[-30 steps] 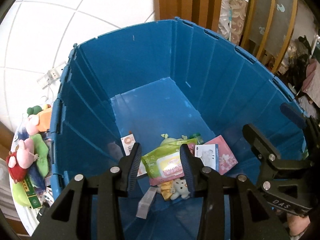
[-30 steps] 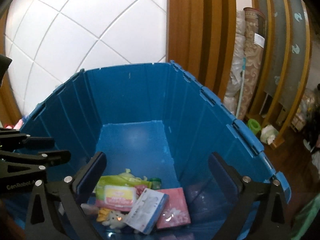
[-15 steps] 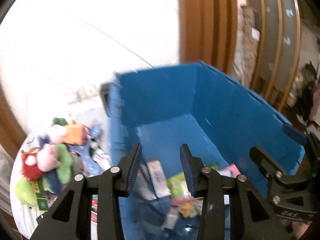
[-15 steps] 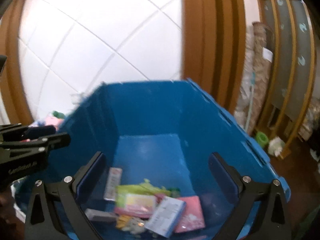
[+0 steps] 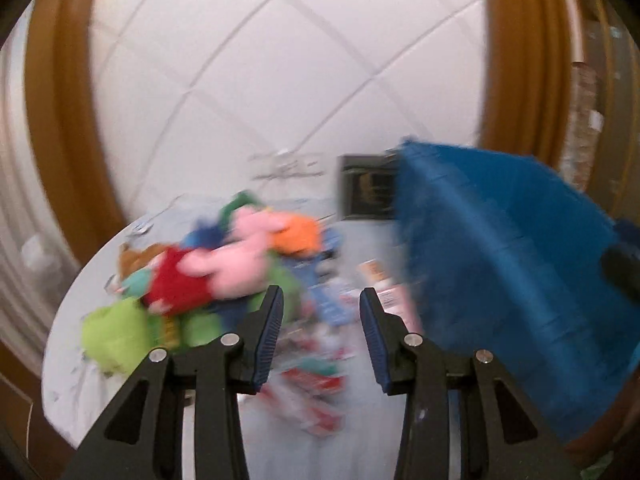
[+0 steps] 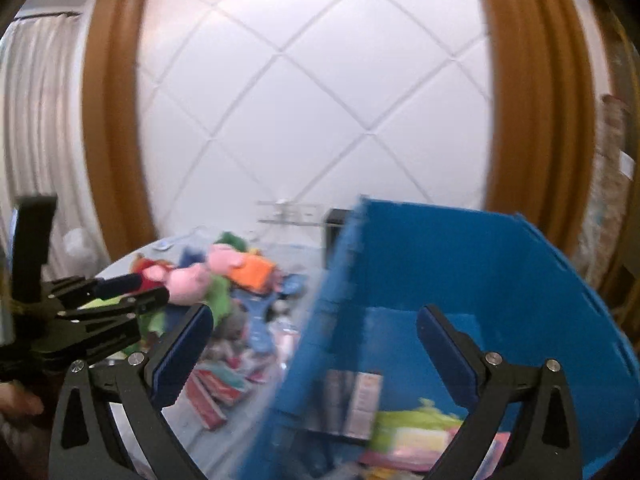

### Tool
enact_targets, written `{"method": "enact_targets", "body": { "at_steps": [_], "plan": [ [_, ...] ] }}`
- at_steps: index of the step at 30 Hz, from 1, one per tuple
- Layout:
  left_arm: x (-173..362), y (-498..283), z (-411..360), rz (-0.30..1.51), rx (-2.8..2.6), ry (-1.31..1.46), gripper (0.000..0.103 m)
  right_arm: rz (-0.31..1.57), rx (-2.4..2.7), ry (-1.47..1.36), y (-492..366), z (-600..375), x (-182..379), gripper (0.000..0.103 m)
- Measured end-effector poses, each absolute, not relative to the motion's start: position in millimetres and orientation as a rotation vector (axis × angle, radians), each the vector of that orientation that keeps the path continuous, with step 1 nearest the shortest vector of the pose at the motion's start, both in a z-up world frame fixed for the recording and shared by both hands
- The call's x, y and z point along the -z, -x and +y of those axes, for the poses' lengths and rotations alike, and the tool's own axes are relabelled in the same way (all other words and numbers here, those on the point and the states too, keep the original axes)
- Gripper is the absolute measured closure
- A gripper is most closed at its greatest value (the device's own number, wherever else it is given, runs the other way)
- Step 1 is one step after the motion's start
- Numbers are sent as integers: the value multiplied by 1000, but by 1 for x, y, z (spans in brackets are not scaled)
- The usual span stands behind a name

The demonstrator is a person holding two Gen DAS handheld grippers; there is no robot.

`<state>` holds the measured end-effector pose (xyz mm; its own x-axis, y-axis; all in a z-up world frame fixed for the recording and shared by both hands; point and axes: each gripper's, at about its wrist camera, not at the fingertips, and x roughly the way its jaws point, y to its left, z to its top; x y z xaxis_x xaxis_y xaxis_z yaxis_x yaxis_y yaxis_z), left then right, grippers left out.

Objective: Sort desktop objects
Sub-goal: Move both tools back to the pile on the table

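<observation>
Both views are smeared by motion, so fine detail cannot be read. The left hand-held gripper [image 5: 321, 322] is seen empty, its jaws set moderately apart, and is aimed over the desk [image 5: 72, 364] at the heap of things not yet sorted: a pink plush pig [image 5: 236, 260] lying on a red plush toy [image 5: 176, 286], a green plush toy [image 5: 112, 332] at the near left, and flat red packets [image 5: 320, 384] nearer the jaws. The blue crate [image 6: 460, 264] stands at the right, touching or just beside the heap's edge (which of the two cannot be told), and a green wipes pack [image 6: 416, 432] is seen lying inside it. The right hand-held gripper [image 6: 314, 350] is held wide and empty, level above the crate's near-left rim. The step in hand is judged to be a reach for the next item; a descent onto one separable piece, jaws straddling it, would be called for next.
</observation>
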<state>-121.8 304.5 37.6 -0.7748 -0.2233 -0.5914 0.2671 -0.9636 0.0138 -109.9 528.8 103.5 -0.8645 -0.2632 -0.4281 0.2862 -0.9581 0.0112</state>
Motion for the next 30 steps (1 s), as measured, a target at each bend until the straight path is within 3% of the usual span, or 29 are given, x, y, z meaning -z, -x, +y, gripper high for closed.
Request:
{"method": "enact_targets", "body": {
  "at_steps": [6,7,8,10,21,30],
  "plan": [
    [21,88,189,128,2563,-1053,64,98,2702,-699,128,449,-90,0],
    [32,83,173,125,2533,-1083,60,101,2690,-720,132,437,-85,0],
    [47,78,152,119,2489,-1126,47,103,2680,-747,136,426,-79,0],
    [68,71,126,107,2445,-1172,36,101,2665,-809,147,406,-63,0],
    [194,76,49,11,2432,-1537,36,111,2485,-1343,189,356,96,0],
    [243,104,46,34,2470,-1656,36,97,2382,-1479,192,352,158,0]
  ]
}}
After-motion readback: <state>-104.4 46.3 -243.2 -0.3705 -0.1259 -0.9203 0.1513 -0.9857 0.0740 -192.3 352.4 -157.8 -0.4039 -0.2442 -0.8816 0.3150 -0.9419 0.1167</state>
